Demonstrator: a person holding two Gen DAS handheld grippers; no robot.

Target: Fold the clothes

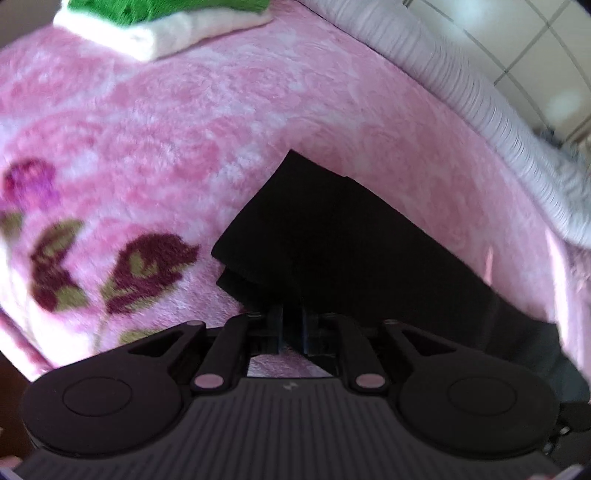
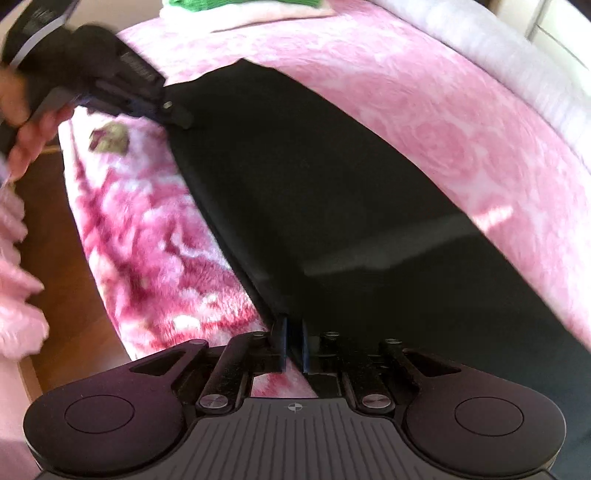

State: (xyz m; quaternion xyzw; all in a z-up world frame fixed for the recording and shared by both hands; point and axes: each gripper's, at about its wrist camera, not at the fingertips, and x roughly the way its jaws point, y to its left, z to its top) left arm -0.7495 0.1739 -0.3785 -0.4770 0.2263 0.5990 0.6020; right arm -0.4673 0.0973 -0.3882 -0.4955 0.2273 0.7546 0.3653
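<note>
Garment: black cloth (image 2: pixel 332 206) spread on pink blanket (image 1: pixel 221 110), stretched between both grippers.
Left gripper (image 1: pixel 292 325): clamped on cloth's folded edge.
Right gripper (image 2: pixel 294 347): pinching cloth's near corner.
Pile: green-and-white folded stack (image 1: pixel 166 26), 11 o'clock, well apart.

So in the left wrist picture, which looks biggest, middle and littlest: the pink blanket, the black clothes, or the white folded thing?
1. pink blanket: it fills most of the picture.
2. black garment: big, but it is also nearest the camera, which makes it look bigger.
3. white folded cloth: littlest here, far off and partly cut off by the picture edge.
</note>
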